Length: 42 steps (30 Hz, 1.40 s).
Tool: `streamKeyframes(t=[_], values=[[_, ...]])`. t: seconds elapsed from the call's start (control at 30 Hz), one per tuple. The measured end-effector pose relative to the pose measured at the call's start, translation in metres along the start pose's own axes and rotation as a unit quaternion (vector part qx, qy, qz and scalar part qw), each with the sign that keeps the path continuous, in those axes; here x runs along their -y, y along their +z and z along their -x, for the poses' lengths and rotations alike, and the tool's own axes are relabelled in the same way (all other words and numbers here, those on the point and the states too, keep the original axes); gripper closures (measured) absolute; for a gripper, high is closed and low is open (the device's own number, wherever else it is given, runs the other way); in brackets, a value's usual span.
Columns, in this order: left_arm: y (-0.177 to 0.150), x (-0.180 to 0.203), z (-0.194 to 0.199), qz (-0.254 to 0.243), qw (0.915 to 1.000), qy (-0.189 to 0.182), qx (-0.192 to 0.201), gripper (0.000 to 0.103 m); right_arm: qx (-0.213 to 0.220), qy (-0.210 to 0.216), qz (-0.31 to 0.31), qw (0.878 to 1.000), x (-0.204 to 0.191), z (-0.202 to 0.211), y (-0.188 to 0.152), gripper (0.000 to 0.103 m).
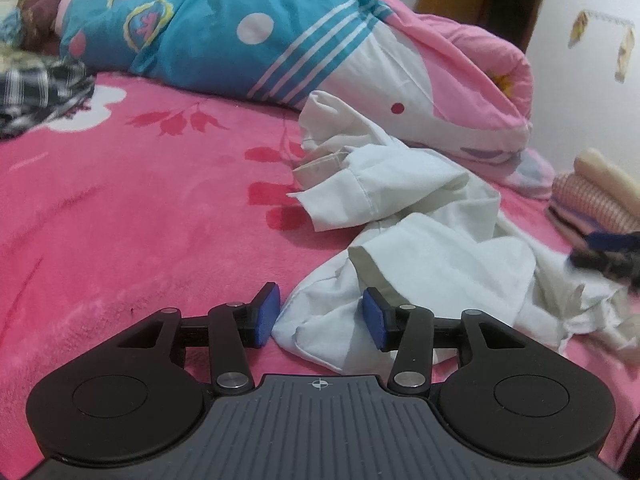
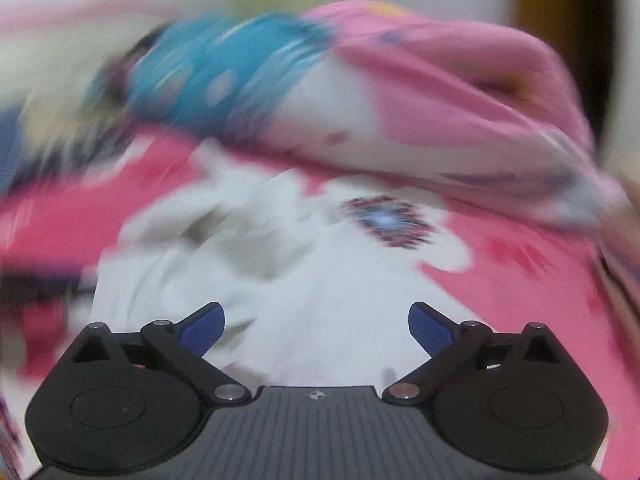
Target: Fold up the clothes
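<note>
**A:** Where's the garment now?

**B:** The crumpled white cotton shirt (image 1: 420, 216) lies in a heap on the bright pink fleece bed cover with red leaf prints (image 1: 140, 200), towards the right side of the bed, just in front of the rolled pink, white and blue quilt (image 1: 280, 40).

**A:** And the left gripper (image 1: 320, 316)?

**B:** Low over the near edge of the shirt. Its blue-padded fingers (image 1: 266, 314) stand part open, with a bunched fold of the white cloth between them. Whether the pads actually press on the fold I cannot tell; the left pad looks just beside the cloth.

**A:** The right one?

**B:** The right gripper (image 2: 316, 328) is spread wide, the fingers (image 2: 204, 326) apart with nothing gripped. It hovers over the flat white part of the shirt (image 2: 320, 300), and its view is badly smeared. A dark round printed emblem (image 2: 386, 218) shows on the shirt beyond it.

**A:** Anything else around?

**B:** A dark checked cloth (image 1: 36, 88) at the far left of the bed, and a folded stack of pink striped fabric (image 1: 592, 200) at the right edge.
</note>
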<state>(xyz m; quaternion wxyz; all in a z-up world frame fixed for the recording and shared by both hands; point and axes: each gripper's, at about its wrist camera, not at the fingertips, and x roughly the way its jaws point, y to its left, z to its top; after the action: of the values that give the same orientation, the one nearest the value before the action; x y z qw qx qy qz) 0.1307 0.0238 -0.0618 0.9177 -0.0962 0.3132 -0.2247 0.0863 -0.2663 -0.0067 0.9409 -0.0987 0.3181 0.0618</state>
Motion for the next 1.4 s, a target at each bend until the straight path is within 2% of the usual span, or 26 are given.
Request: streamKeyframes(t=[0.07, 0.2, 0.3, 0.4, 0.47, 0.57, 0.67, 0.8, 0.93, 1.0, 1.03, 1.07, 1.1, 1.17, 1.27, 1.4], values=[[0.001, -0.001, 0.0, 0.003, 1.0, -0.004, -0.003, 0.057, -0.02, 0.027, 0.081, 0.996, -0.023, -0.004, -0.007, 0.0], [0.002, 0.001, 0.001, -0.001, 1.0, -0.001, -0.005, 0.056, -0.064, 0.05, 0.187, 0.979, -0.049, -0.018, -0.026, 0.0], [0.002, 0.001, 0.003, 0.0, 1.0, 0.001, -0.002, 0.055, -0.067, 0.042, 0.187, 0.979, -0.051, -0.032, -0.021, 0.0], [0.003, -0.003, 0.006, 0.009, 0.9999, 0.003, 0.003, 0.054, -0.037, 0.053, 0.205, 0.977, -0.062, -0.025, -0.008, 0.0], [0.004, -0.007, 0.008, 0.018, 0.9998, 0.007, 0.008, 0.052, -0.012, 0.077, 0.237, 0.968, -0.072, -0.015, -0.004, 0.0], [0.005, -0.01, 0.01, 0.026, 0.9995, 0.01, 0.011, 0.047, -0.001, 0.095, 0.279, 0.955, -0.094, -0.02, 0.0, 0.0], [0.006, -0.01, 0.009, 0.025, 0.9995, 0.012, 0.013, 0.045, -0.005, 0.101, 0.287, 0.952, -0.107, -0.042, 0.006, 0.0], [0.006, -0.011, 0.012, 0.025, 0.9992, 0.021, 0.024, 0.036, -0.023, 0.119, 0.255, 0.959, -0.114, -0.079, 0.016, 0.0], [0.01, -0.015, 0.017, 0.029, 0.9984, 0.031, 0.037, 0.032, -0.031, 0.119, 0.158, 0.98, -0.096, -0.102, 0.034, 0.001], [0.011, -0.018, 0.019, 0.033, 0.9982, 0.031, 0.04, 0.031, -0.041, 0.117, 0.097, 0.987, -0.083, -0.111, 0.041, 0.013], [0.012, -0.018, 0.019, 0.035, 0.9981, 0.032, 0.04, 0.031, -0.05, 0.122, 0.07, 0.989, -0.078, -0.116, 0.045, 0.028], [0.012, -0.019, 0.018, 0.036, 0.998, 0.033, 0.04, 0.03, -0.057, 0.127, 0.046, 0.989, -0.073, -0.121, 0.049, 0.039], [0.012, -0.019, 0.018, 0.035, 0.9979, 0.036, 0.04, 0.03, -0.061, 0.129, 0.03, 0.989, -0.072, -0.125, 0.054, 0.045], [0.012, -0.02, 0.015, 0.033, 0.9981, 0.039, 0.036, 0.03, -0.068, 0.133, -0.002, 0.989, -0.071, -0.132, 0.065, 0.066], [0.013, -0.02, 0.014, 0.033, 0.9982, 0.037, 0.032, 0.03, -0.073, 0.151, -0.052, 0.985, -0.071, -0.146, 0.09, 0.079], [0.014, -0.021, 0.012, 0.031, 0.9983, 0.037, 0.032, 0.03, -0.06, 0.172, -0.103, 0.978, -0.08, -0.172, 0.131, 0.082]])
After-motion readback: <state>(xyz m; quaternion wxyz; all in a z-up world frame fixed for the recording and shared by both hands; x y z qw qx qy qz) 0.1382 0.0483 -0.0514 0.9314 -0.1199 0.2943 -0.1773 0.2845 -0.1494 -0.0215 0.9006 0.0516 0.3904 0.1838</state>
